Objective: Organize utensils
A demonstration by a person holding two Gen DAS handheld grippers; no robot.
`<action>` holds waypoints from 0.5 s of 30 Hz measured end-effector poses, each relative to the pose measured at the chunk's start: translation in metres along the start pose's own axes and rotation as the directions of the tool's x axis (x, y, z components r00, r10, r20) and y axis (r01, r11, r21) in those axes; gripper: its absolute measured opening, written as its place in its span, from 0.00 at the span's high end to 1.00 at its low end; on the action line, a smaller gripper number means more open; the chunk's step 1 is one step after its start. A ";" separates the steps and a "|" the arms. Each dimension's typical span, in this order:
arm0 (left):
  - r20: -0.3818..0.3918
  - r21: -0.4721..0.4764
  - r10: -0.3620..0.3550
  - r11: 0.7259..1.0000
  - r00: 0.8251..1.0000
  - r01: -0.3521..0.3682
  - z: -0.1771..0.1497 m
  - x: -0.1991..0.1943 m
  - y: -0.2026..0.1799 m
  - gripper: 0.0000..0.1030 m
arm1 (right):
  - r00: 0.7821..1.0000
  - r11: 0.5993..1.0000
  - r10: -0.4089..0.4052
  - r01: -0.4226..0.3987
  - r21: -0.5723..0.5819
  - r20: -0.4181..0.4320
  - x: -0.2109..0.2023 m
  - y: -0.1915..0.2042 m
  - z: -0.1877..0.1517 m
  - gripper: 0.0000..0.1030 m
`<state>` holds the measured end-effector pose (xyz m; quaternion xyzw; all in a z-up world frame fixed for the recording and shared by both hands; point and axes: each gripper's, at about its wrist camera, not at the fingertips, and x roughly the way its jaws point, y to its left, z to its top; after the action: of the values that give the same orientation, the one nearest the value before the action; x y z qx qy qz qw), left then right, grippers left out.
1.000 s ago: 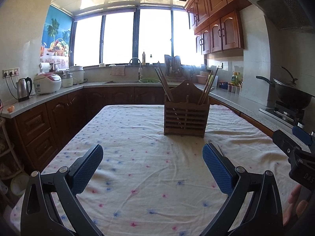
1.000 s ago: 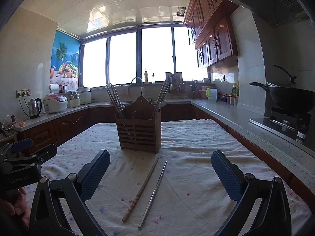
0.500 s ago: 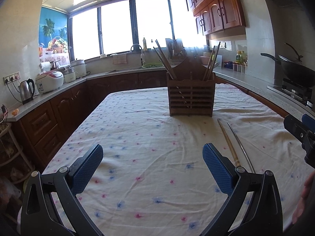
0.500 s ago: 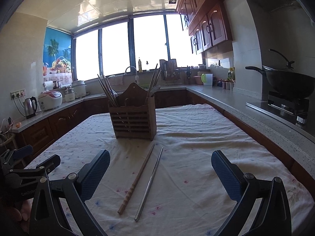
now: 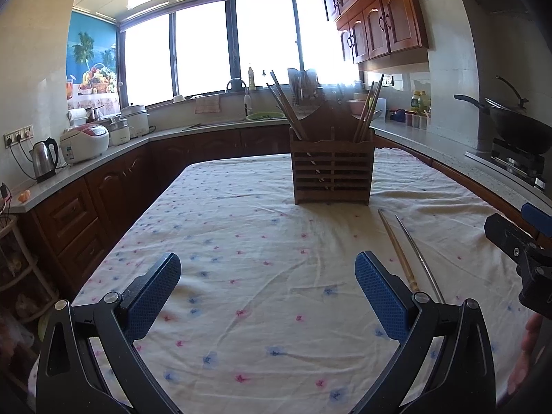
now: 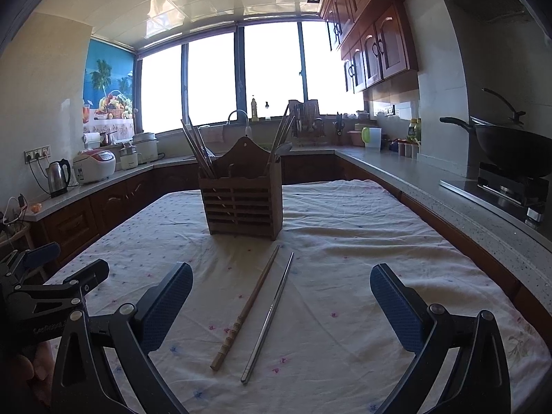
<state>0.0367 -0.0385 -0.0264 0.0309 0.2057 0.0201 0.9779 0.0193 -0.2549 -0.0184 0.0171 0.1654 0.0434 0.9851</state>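
From the left wrist, the left tongs (image 5: 267, 288) gape wide over the cloth-covered table (image 5: 224, 241), holding nothing. The wooden chopstick (image 5: 396, 250) and the steel chopstick (image 5: 417, 255) lie side by side toward the right edge, in front of the slatted holder (image 5: 332, 169).

From the right wrist, the right tongs (image 6: 281, 302) are equally spread and empty, both sticks between the blades. Each looks light and stiff; the steel one seems slippery, so grip mid-shaft.

One wooden utensil holder (image 6: 241, 203) ahead of the tongs, two loose chopsticks between holder and tongs (one wooden (image 6: 246, 310), one metal (image 6: 269, 317)), one floral tablecloth (image 6: 345, 241) beneath.
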 end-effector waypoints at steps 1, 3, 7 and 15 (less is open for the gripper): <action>0.000 -0.001 0.000 1.000 1.000 0.000 0.000 0.000 0.000 0.00 | 1.000 1.000 0.001 -0.001 -0.003 0.000 0.000 0.000 -0.001 0.00; 0.002 -0.004 -0.003 1.000 1.000 0.003 0.000 0.000 0.000 0.00 | 1.000 1.000 -0.002 0.002 -0.010 0.001 0.000 0.002 -0.001 0.00; 0.010 -0.010 -0.010 1.000 1.000 0.010 -0.001 -0.001 0.001 0.00 | 1.000 1.000 -0.002 0.002 -0.019 0.005 0.000 0.004 -0.002 0.00; 0.032 -0.009 -0.018 1.000 0.999 0.019 -0.002 -0.005 0.000 0.00 | 1.000 1.000 0.014 -0.014 -0.018 0.018 -0.003 0.005 -0.003 0.00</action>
<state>0.0311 -0.0389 -0.0257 0.0250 0.1902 0.0115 0.9814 0.0154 -0.2504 -0.0199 0.0096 0.1561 0.0517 0.9863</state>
